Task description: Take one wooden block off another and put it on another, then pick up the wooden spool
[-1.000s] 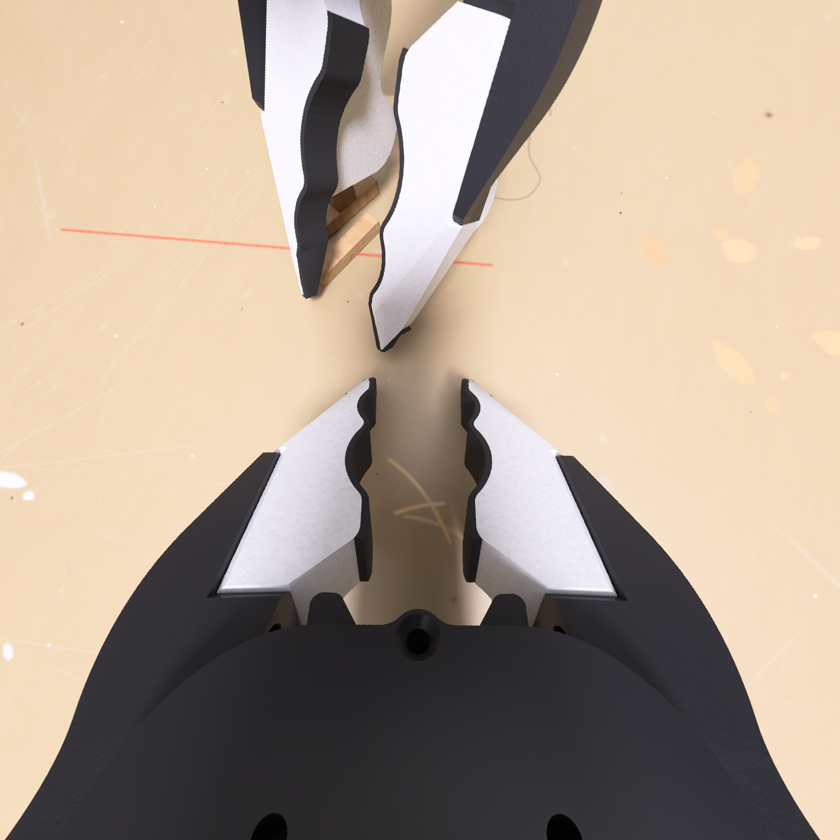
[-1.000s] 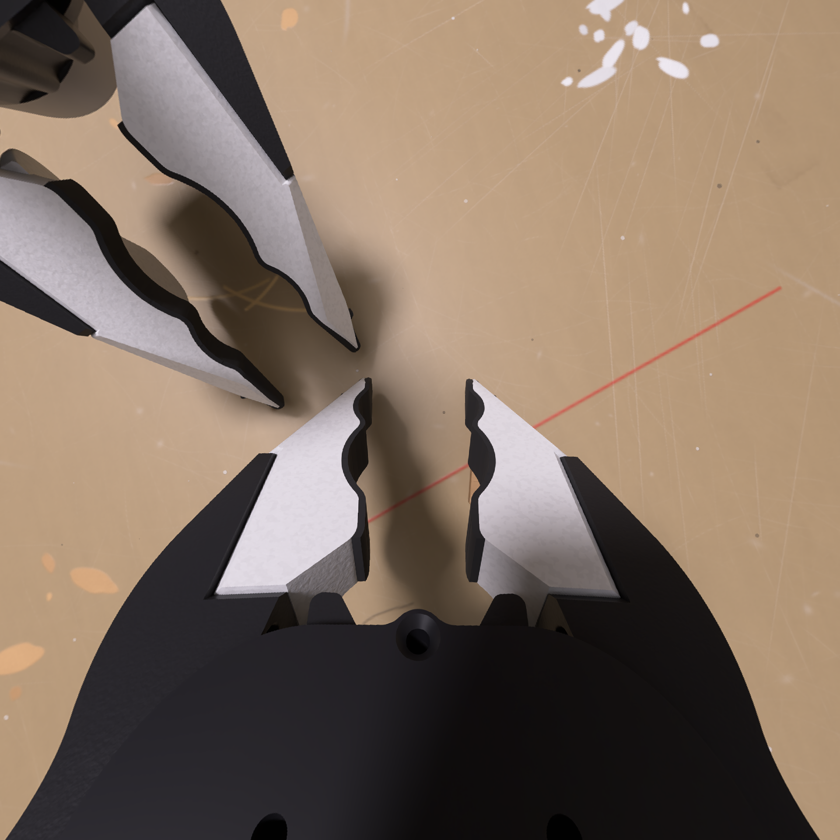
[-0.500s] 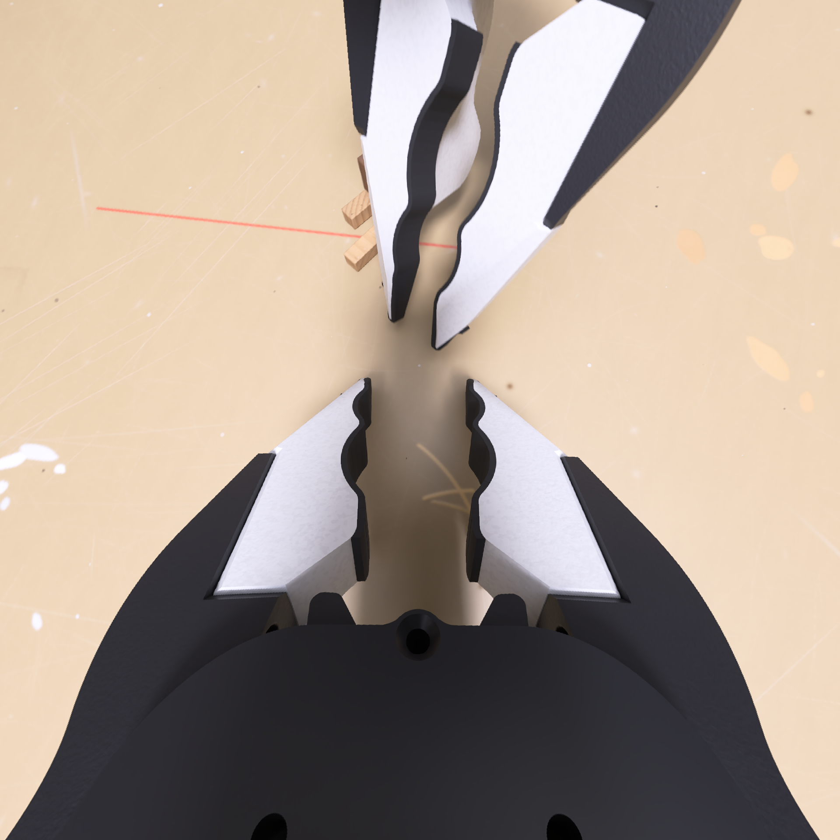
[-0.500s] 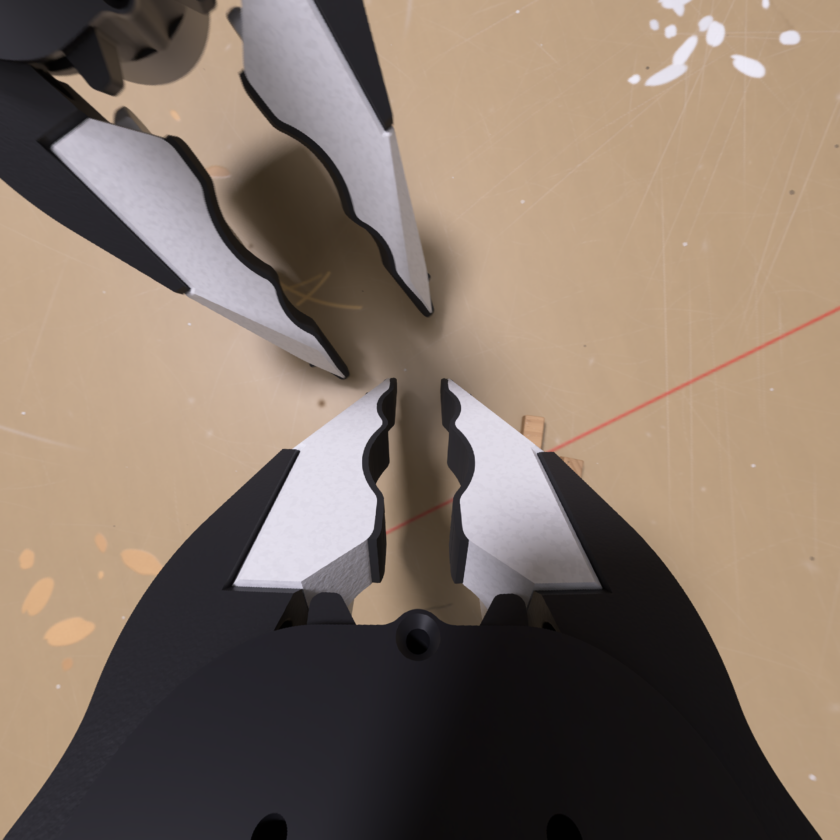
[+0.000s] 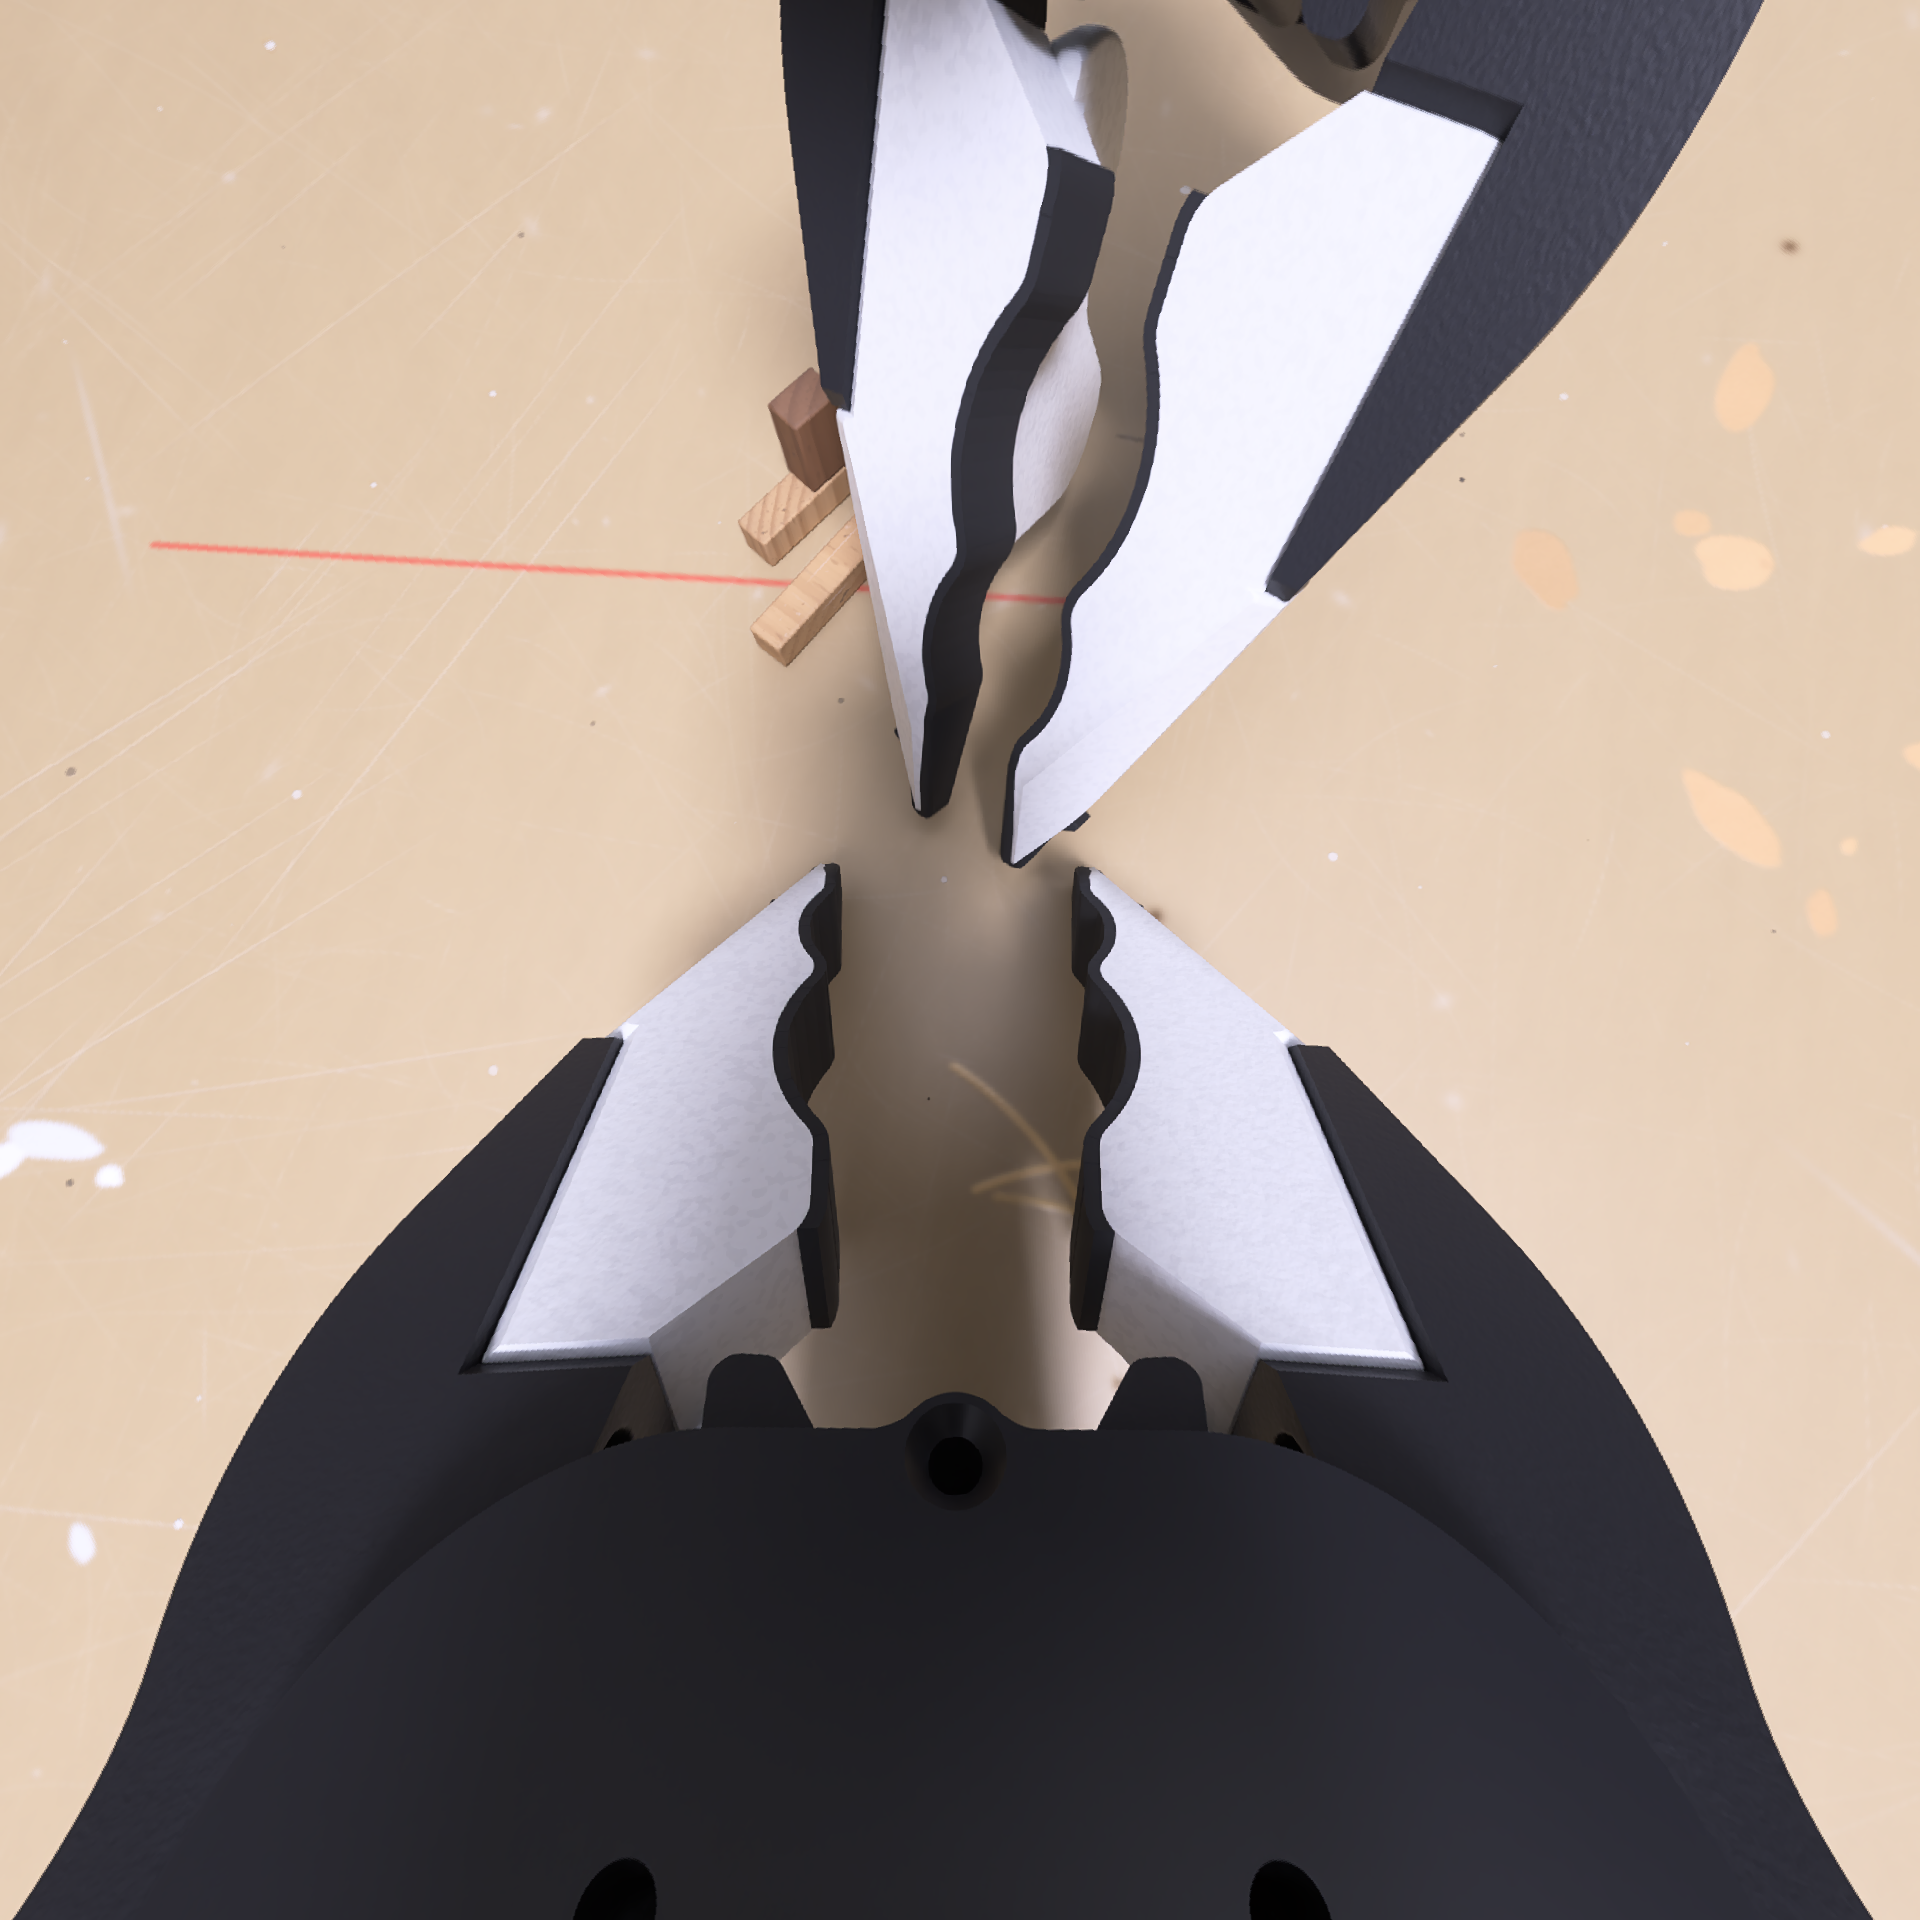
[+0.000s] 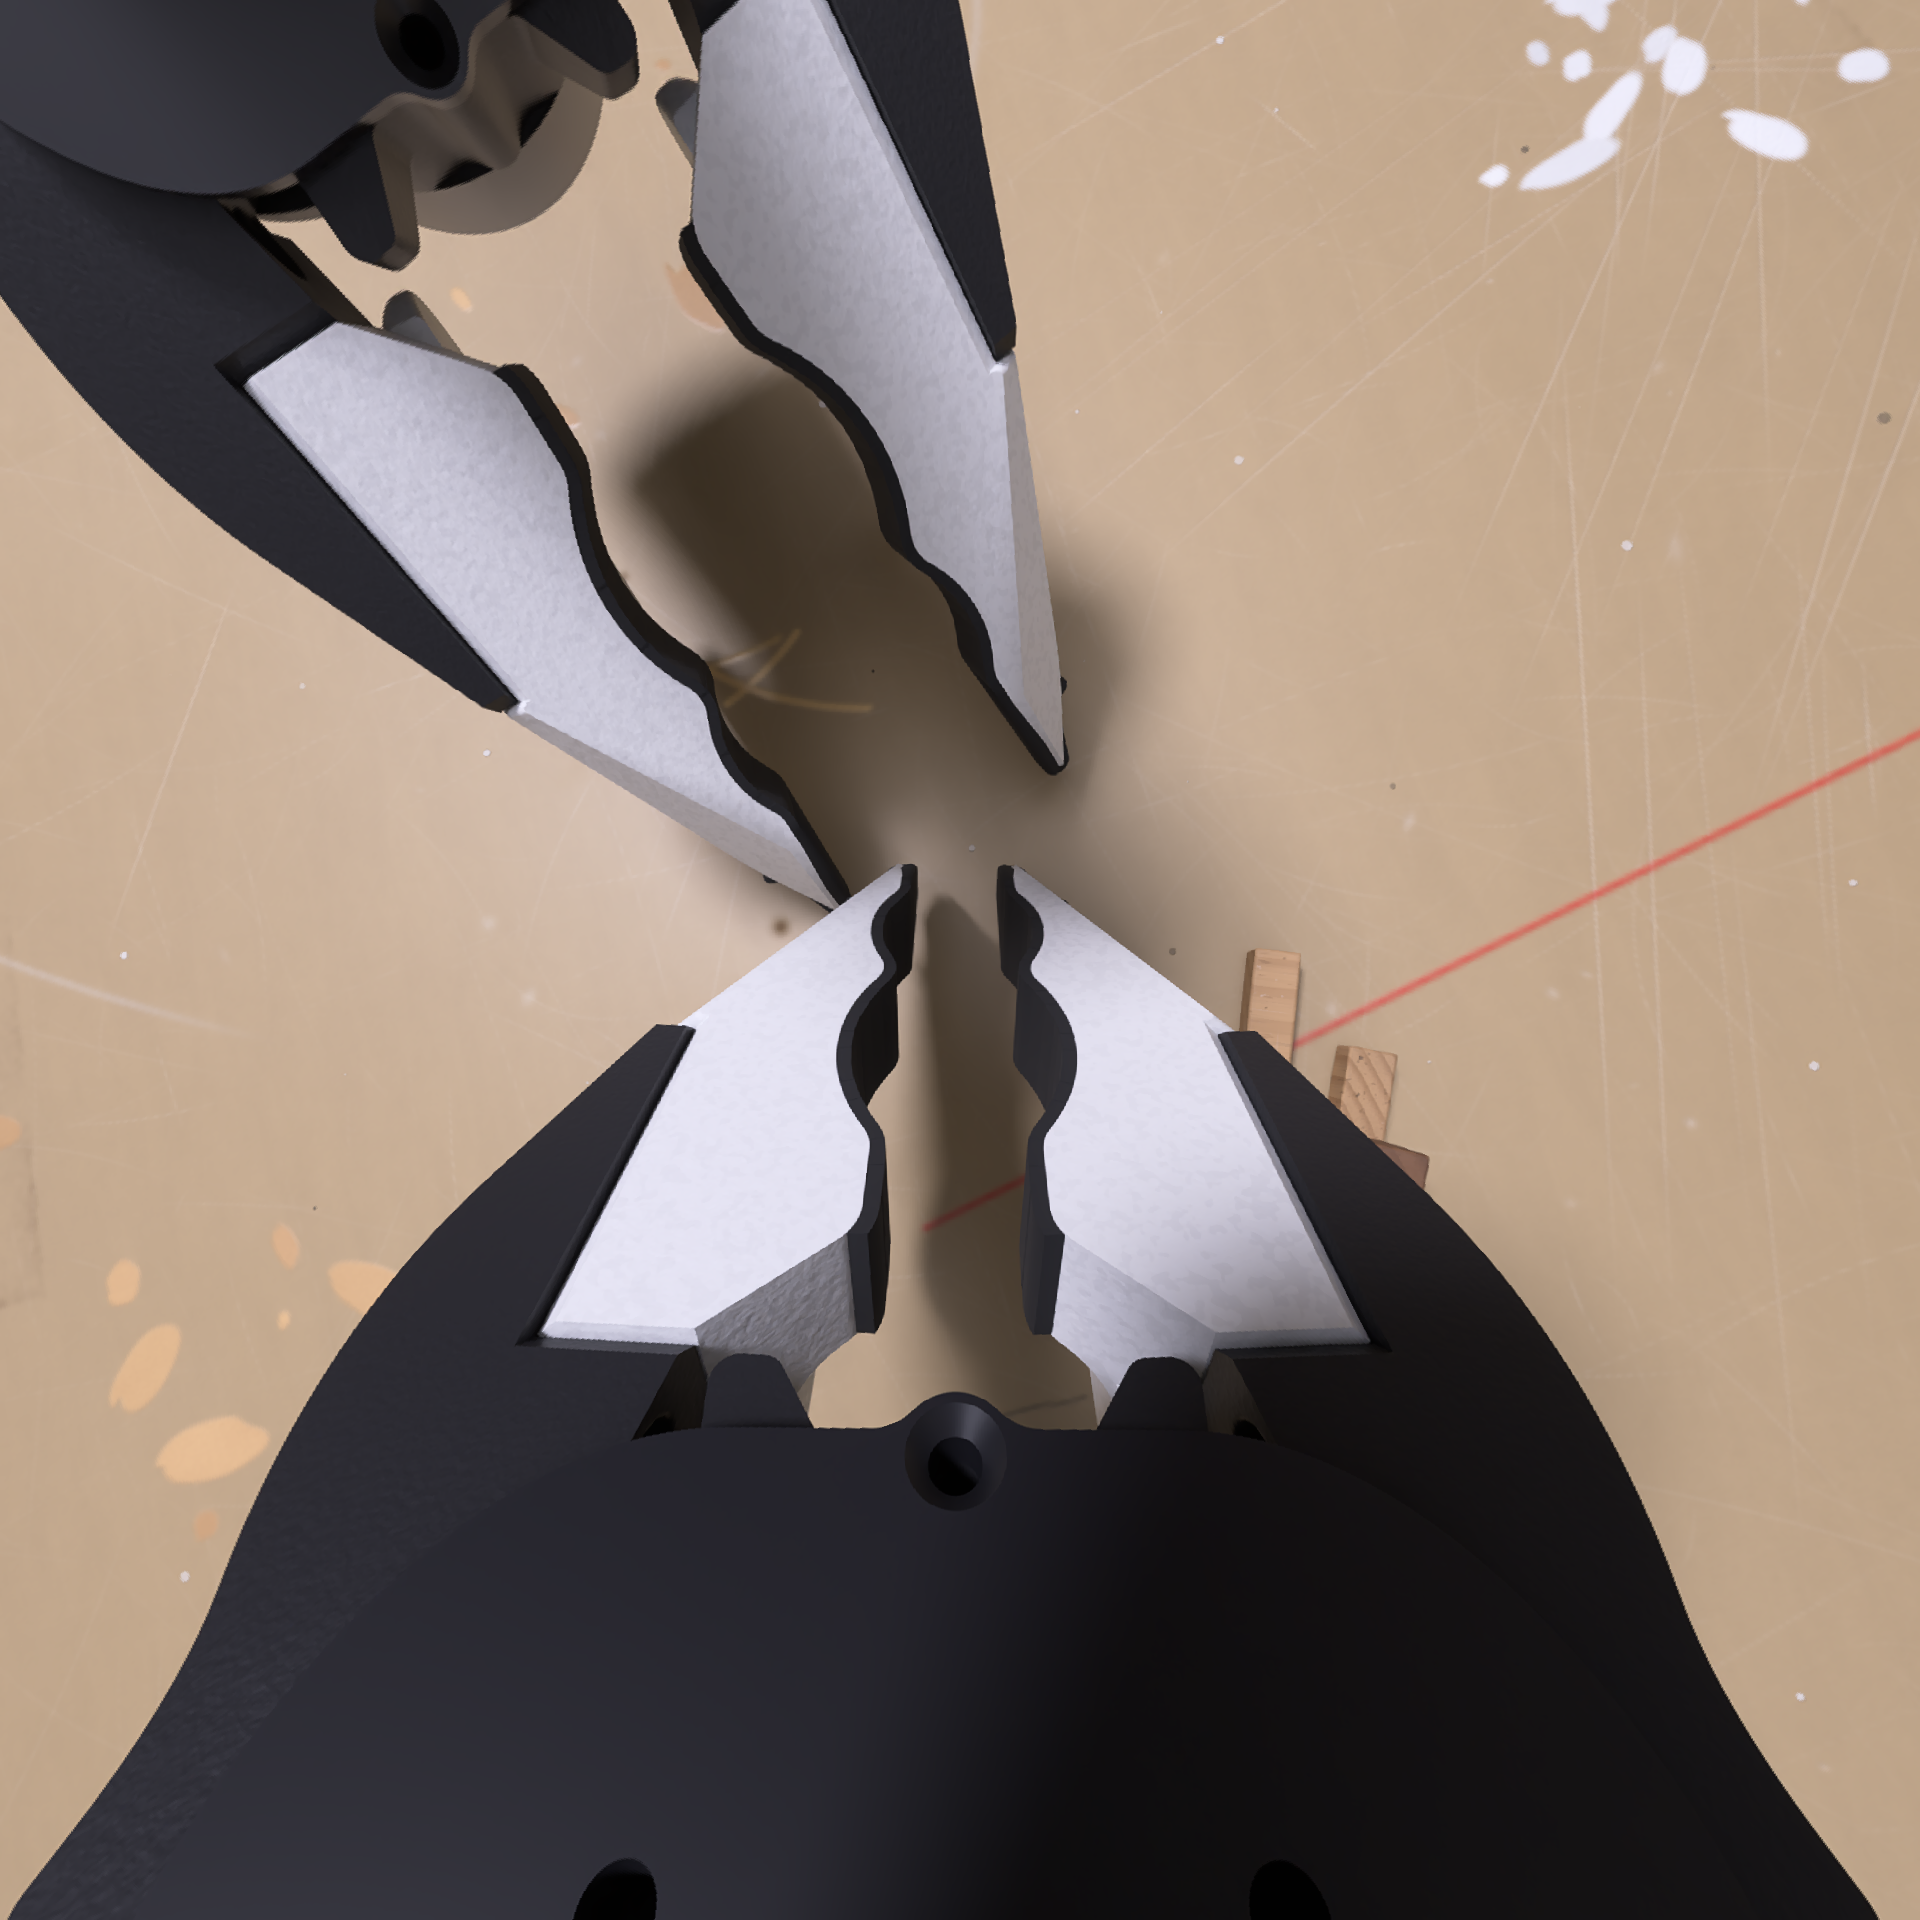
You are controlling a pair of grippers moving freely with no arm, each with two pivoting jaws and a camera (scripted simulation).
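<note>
Scratched tan table [image 5: 416, 883] — wooden blocks [image 5: 795, 613]

Two tools [image 5: 956, 868] [image 6: 956, 868], two pale wooden blocks [image 5: 792, 514] [image 5: 810, 606], one dark wooden block [image 5: 802, 426]

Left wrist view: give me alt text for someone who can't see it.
The left claw, open and empty, hangs over a scratched tan table, tip to tip with the narrowly open right claw. Behind the right claw's fingers lie two pale wooden blocks and a dark brown one, partly hidden, beside a thin red line.
</note>
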